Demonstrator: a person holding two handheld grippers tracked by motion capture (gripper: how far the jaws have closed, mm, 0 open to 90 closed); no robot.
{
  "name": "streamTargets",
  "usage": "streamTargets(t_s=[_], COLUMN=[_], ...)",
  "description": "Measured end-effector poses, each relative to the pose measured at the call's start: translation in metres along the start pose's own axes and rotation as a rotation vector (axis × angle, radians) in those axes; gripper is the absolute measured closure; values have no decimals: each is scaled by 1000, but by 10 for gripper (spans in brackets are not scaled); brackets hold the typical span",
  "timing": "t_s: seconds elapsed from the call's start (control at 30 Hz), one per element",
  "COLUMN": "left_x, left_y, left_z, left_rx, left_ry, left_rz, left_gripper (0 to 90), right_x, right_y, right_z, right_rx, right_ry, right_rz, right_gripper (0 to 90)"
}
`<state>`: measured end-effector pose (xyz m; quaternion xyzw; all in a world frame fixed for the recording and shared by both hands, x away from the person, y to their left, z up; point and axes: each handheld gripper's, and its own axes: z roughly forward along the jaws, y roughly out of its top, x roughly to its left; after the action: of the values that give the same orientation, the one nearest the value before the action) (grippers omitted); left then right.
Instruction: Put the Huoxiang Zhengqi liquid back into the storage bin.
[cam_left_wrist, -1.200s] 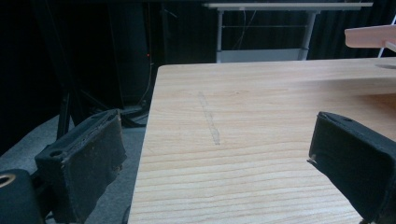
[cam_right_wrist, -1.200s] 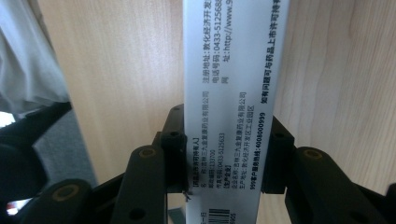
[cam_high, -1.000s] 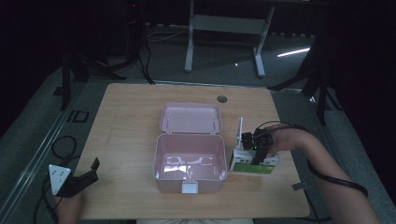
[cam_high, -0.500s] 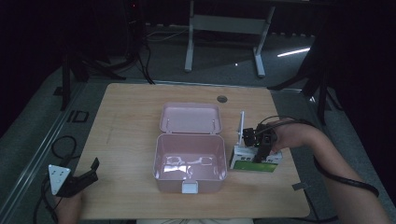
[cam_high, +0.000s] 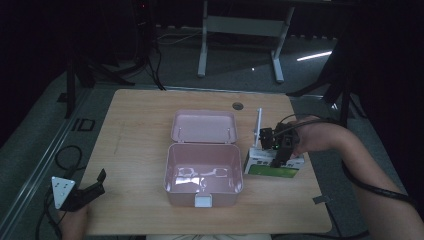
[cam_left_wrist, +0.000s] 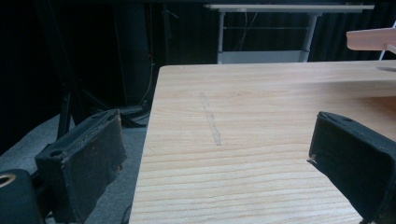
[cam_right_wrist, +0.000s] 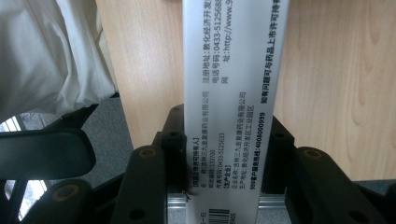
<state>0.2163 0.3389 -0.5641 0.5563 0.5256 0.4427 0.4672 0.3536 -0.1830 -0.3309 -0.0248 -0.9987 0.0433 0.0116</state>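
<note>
Since the earlier frame the right gripper (cam_high: 278, 150) has drawn slightly nearer the person, fingers closed on the white-and-green carton (cam_high: 274, 166) just right of the open pink box (cam_high: 202, 172). The left gripper (cam_high: 92, 188), fingers wide apart and empty, rests at the tabletop's (cam_high: 140, 125) near-left corner.

Pale grained wood on the table (cam_high: 140, 125), glossy pink plastic on the box (cam_high: 202, 172), printed card on the carton (cam_right_wrist: 229, 93).

open case (cam_high: 202, 177) mid-table, carton (cam_high: 265, 165) right
</note>
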Motion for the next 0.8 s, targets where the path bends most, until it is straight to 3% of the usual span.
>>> streamTargets(t_s=[0.27,0.8], left_x=[0,0], left_y=[0,0], left_z=[0,0], left_rx=[0,1], left_ry=[-2,-5], left_rz=[0,-1], left_gripper=[37,37], right_x=[1,9], right_y=[14,53], right_z=[-15,-25], right_rx=[-1,-14], right_ry=[-22,-19], right_rz=[1,-47], right_gripper=[616,616])
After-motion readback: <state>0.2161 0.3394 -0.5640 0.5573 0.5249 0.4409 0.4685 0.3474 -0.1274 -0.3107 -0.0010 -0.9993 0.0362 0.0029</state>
